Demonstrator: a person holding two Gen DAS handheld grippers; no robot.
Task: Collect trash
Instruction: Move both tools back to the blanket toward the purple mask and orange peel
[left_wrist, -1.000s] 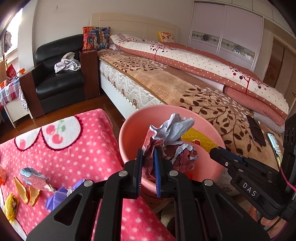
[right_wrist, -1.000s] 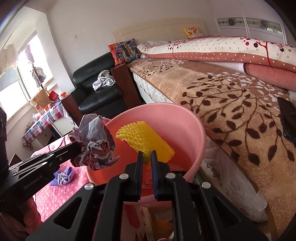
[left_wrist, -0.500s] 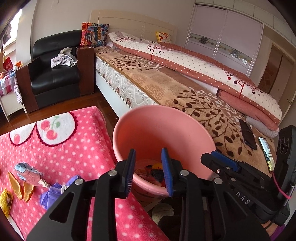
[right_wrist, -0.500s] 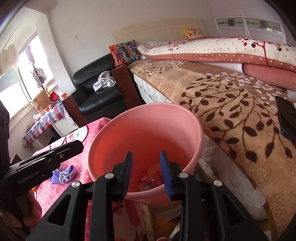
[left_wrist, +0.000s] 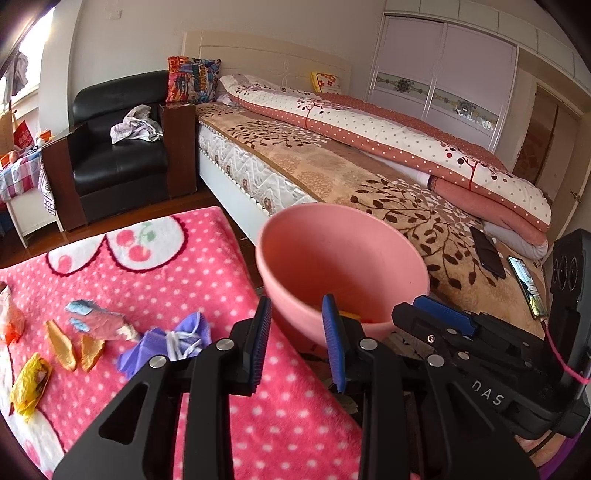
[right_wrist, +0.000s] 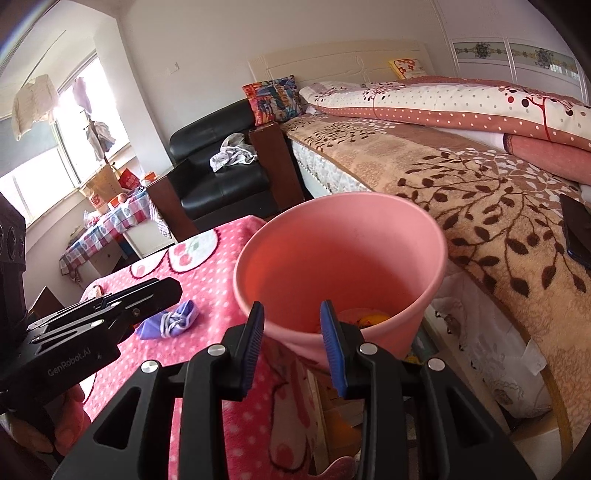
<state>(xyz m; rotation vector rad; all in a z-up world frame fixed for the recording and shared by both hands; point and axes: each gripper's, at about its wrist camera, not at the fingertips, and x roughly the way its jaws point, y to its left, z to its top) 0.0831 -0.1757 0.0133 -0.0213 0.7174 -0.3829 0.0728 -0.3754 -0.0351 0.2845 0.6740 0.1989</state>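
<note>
My left gripper (left_wrist: 297, 338) has its jaws spread apart and holds nothing. My right gripper (right_wrist: 291, 338) is spread apart too, with nothing in it. Both sit just in front of the pink bucket (left_wrist: 343, 258), close to its rim. The bucket stands between the pink dotted blanket (left_wrist: 155, 280) and the bed (left_wrist: 332, 173). Deep inside the bucket I see some yellow trash (right_wrist: 371, 319). More trash lies on the blanket, left of the bucket: a purple mask (left_wrist: 166, 343) nearest it, then a blue and pink scrap (left_wrist: 98, 323), two orange peels (left_wrist: 74, 347), and a yellow wrapper (left_wrist: 31, 380) farthest away.
</note>
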